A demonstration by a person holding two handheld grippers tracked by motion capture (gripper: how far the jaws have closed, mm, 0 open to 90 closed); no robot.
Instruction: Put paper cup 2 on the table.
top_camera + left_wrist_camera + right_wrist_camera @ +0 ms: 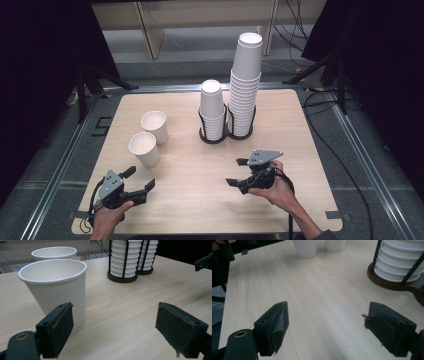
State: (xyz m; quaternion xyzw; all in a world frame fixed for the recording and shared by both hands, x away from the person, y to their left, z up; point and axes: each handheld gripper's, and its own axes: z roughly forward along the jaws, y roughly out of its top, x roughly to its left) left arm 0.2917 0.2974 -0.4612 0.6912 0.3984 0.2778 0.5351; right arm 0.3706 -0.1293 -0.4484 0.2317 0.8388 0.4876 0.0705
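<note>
Two loose white paper cups stand upright on the left of the wooden table: a nearer cup and a farther cup. My left gripper is open just in front of the nearer cup, holding nothing. In the left gripper view the nearer cup rises just behind the left pad, and the gripper has bare table between its jaws. My right gripper is open at centre right, in front of the cup holder. Nothing lies between the jaws of the right gripper.
A black wire holder on a dark base holds a short cup stack and a tall cup stack at the table's middle back. Dark stands and cables flank the table. The holder's base lies close ahead on the right in the right gripper view.
</note>
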